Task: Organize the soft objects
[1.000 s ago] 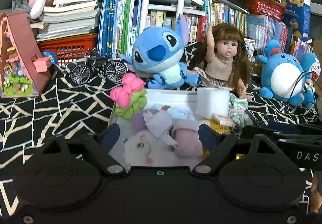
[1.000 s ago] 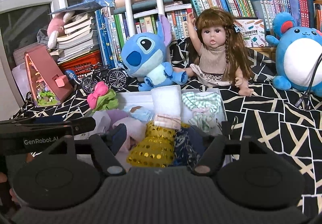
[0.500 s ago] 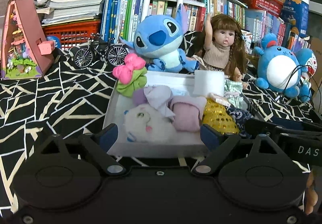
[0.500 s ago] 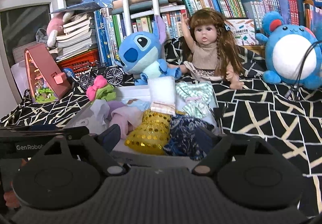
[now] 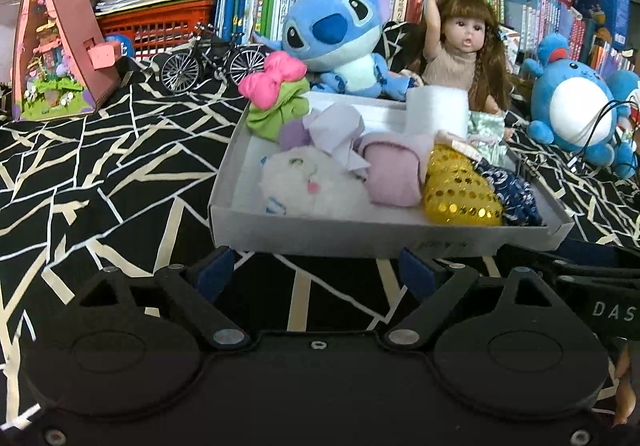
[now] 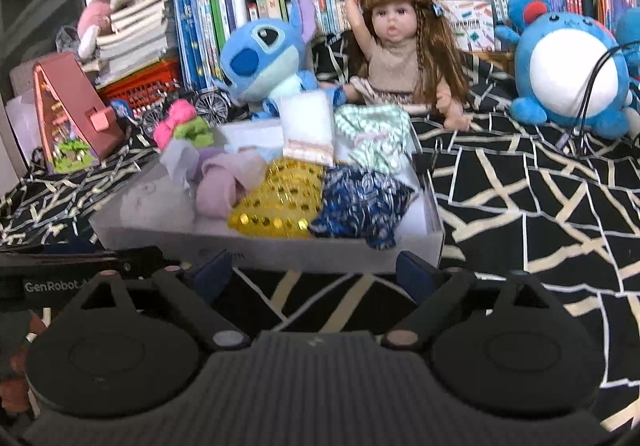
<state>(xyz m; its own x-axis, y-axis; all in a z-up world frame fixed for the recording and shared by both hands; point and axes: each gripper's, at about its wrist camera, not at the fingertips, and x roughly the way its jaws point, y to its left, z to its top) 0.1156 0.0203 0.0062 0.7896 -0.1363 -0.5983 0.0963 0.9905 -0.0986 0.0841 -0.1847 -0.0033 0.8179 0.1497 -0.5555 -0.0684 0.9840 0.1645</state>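
A shallow white box [image 5: 360, 238] on the black patterned cloth holds several soft things: a white plush [image 5: 304, 181], a pink cloth roll [image 5: 394, 177], a gold sequin pouch [image 5: 460, 193], a blue patterned cloth [image 5: 512, 193], a lilac cloth [image 5: 336, 125] and a white foam block [image 5: 438, 109]. A pink-and-green plush bow [image 5: 276, 93] rests on its far left corner. My left gripper [image 5: 316, 270] is open and empty just in front of the box's near wall. My right gripper [image 6: 315, 270] sits low before the same box [image 6: 280, 250]; its jaws are opening with nothing between them.
Behind the box sit a blue Stitch plush [image 5: 336, 33], a long-haired doll [image 5: 460, 45] and a round blue plush [image 5: 576, 105]. A model bicycle [image 5: 208, 61] and a pink toy house [image 5: 56, 41] stand at left. Bookshelves and a red basket [image 5: 156, 25] line the back.
Both grippers have drawn back and sunk: their fingertips hung over the box's contents, and now sit before its near wall. The right jaws have spread wider.
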